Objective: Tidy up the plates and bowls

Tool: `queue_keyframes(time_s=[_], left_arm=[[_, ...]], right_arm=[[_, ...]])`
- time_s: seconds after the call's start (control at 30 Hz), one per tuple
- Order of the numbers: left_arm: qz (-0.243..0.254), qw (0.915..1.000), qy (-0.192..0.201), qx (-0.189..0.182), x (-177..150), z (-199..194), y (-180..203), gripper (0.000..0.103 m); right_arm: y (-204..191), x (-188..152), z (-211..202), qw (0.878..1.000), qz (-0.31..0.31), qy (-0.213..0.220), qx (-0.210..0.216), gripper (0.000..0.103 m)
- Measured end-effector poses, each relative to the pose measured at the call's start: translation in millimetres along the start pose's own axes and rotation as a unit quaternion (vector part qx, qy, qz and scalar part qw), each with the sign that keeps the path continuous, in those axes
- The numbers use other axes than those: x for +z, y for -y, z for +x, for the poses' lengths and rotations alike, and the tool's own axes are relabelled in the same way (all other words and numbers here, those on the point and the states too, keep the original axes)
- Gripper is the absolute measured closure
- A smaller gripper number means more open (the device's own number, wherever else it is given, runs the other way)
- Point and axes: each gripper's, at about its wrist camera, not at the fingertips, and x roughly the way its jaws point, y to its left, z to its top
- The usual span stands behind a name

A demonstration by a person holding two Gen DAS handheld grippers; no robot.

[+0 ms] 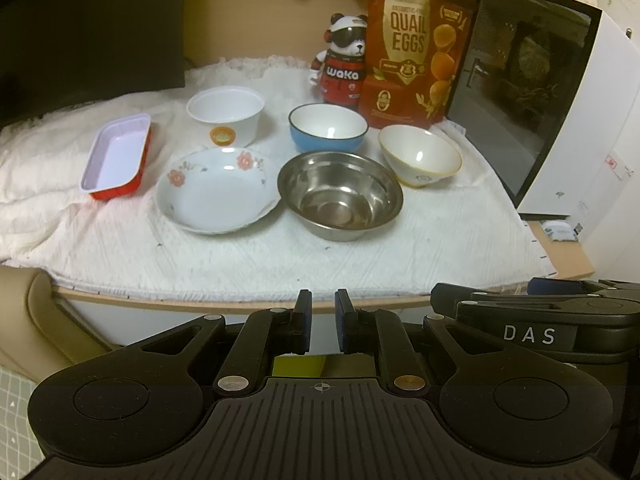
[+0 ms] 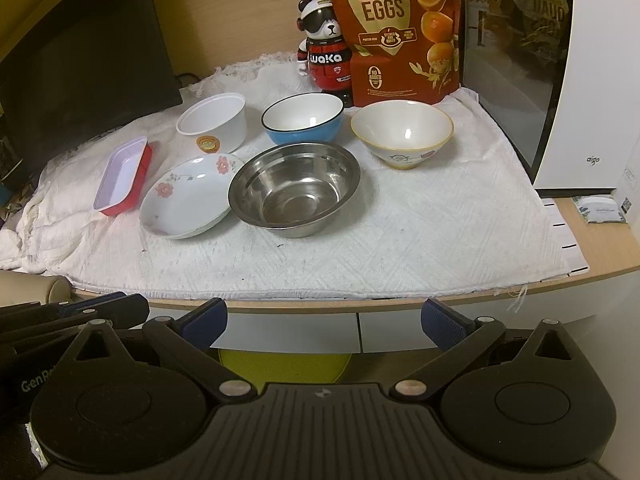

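Both grippers hang off the desk edge, nothing held. Left gripper (image 1: pixel 323 320) pressed nearly together, empty; right gripper (image 2: pixel 324 320) spread wide. On the white cloth (image 2: pixel 360 240): steel bowl (image 2: pixel 295 188) front-center, touching the floral plate (image 2: pixel 188 196) on its left w/ red tray (image 2: pixel 124 176) beyond; behind, 3 bowls: white tub (image 2: pixel 214 122), blue bowl (image 2: pixel 303 118), cream bowl (image 2: pixel 402 132).

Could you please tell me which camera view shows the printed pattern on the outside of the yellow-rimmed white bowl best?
The right wrist view: there the yellow-rimmed bowl sits near centre, its painted outer wall facing the camera. In the left wrist view the bowl looks tilted, showing mostly its inside and only a small mark near the foot.
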Motion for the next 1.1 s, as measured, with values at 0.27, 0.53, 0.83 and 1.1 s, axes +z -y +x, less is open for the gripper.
queue_keyframes(time_s=[0.27, 0.53, 0.83, 1.1], left_arm=[[0.000, 1.0000, 0.000, 0.000, 0, 0, 0, 0.088], [-0.006, 1.0000, -0.001, 0.004, 3, 5, -1, 0.088], [-0.008, 0.9998, -0.015, 0.005, 19, 20, -8, 0.088], [-0.014, 0.9990, -0.042, 0.001, 55, 64, -48, 0.088]], right_arm=[[1, 0, 0, 1.000, 0.000, 0.001, 0.000, 0.000], [2, 7, 4, 1.000, -0.002, 0.002, 0.005, 0.000], [8, 20, 16, 1.000, 0.008, 0.007, 0.003, 0.000], [5, 51, 58, 0.999, 0.047, 0.007, -0.006, 0.000]])
